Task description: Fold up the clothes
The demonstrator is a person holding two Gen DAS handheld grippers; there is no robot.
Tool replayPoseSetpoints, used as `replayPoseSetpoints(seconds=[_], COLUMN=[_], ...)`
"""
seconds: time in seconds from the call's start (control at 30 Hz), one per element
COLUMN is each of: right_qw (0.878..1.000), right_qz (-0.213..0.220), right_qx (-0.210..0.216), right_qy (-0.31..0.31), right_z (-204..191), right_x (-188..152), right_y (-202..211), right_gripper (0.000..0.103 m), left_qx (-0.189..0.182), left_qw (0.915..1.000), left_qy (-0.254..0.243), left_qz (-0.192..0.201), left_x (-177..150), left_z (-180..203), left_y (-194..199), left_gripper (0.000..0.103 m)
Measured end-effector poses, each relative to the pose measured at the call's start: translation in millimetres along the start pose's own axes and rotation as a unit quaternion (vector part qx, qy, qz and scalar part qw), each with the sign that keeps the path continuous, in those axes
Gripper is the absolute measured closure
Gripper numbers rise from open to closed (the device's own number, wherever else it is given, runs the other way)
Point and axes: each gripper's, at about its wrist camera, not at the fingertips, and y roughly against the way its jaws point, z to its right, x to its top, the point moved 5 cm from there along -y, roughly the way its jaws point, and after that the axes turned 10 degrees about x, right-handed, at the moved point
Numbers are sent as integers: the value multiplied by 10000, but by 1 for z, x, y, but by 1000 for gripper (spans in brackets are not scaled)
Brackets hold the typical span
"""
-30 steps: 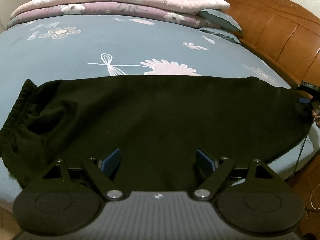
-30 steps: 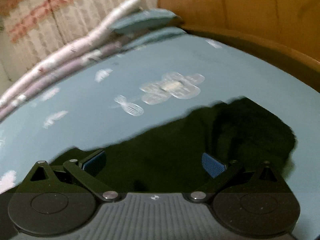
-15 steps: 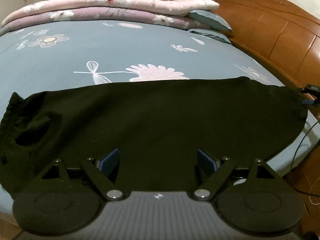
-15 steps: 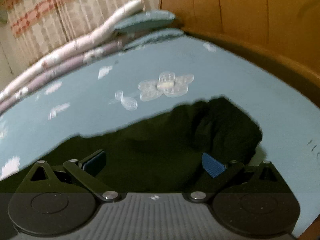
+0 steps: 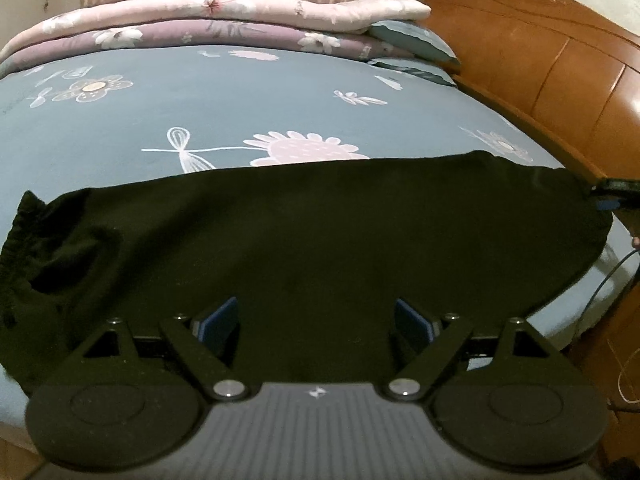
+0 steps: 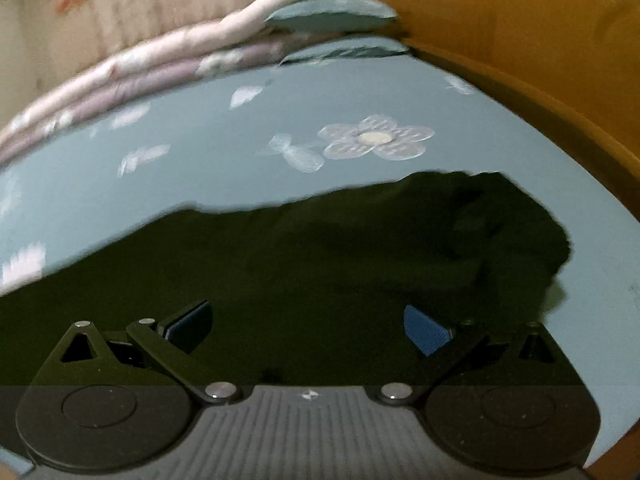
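Black trousers (image 5: 312, 232) lie flat across the near side of the bed, with the elastic waistband (image 5: 18, 236) at the left and the leg ends at the right. My left gripper (image 5: 316, 320) hovers over the middle of the garment, open, nothing between its blue pads (image 5: 218, 316). In the right wrist view the same black trousers (image 6: 320, 272) fill the lower half, with the bunched leg end (image 6: 508, 232) at the right. My right gripper (image 6: 308, 324) is open above the cloth and holds nothing. Its tip (image 5: 612, 196) shows at the right edge of the left wrist view.
The bed has a blue-grey floral sheet (image 5: 200, 112). Folded pink and purple quilts (image 5: 224, 20) and a teal pillow (image 5: 412, 40) lie along the far side. A wooden headboard (image 5: 560, 68) runs along the right. A cable (image 5: 608, 280) hangs off the bed's right corner.
The left view has shifted slightly, showing more of the waistband end again. The right gripper has moved, so the trouser leg end sits further right and larger. Both grippers stayed open.
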Motion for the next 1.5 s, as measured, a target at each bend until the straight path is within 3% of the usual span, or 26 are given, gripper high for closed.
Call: replayPoseSetpoints(seconds=[0.13, 0.2, 0.3, 0.37, 0.53, 0.67, 0.83, 1.03, 1.1, 1.33, 1.5], right_qw=[9977, 9952, 9925, 9906, 9866, 9791, 9941, 9947, 9963, 9865, 9788], right_qz=[-514, -489, -497, -366, -391, -731, -490, -489, -187, 343, 67], right_qx=[-265, -447, -812, -762, -67, 60, 301, -11, -1, 826, 1336], right_qy=[362, 718, 766, 1076, 1582, 1899, 919, 900, 843, 1370, 1549], right_z=[-6, -10, -16, -36, -94, -118, -97, -107, -120, -196, -236], right_x=[-27, -37, -39, -36, -44, -69, -70, -67, -60, -60, -81], right_y=[-23, -20, -9, 1, 3, -18, -18, -16, -8, -6, -26], right_gripper=[0, 0, 0, 0, 0, 0, 0, 0, 0, 0, 0], left_qx=[8, 57, 86, 67, 16, 15, 56, 112, 134, 230, 224], left_qw=[10000, 10000, 9999, 10000, 10000, 10000, 10000, 9999, 9999, 9995, 9990], left_qy=[-43, -31, -6, -10, -71, -77, -51, 16, 53, 163, 394], left_qz=[-23, -40, -51, -51, -20, -14, -50, -41, -15, -157, 3], left_x=[-2, -4, -4, -3, 0, 0, -2, -2, -1, -3, 0], left_z=[1, -1, -4, -3, 1, 2, 0, -4, -6, -13, -25], left_y=[1, 1, 0, -1, -4, -5, -4, -5, -4, -10, -3], left_gripper=[17, 17, 17, 17, 17, 17, 17, 17, 17, 17, 17])
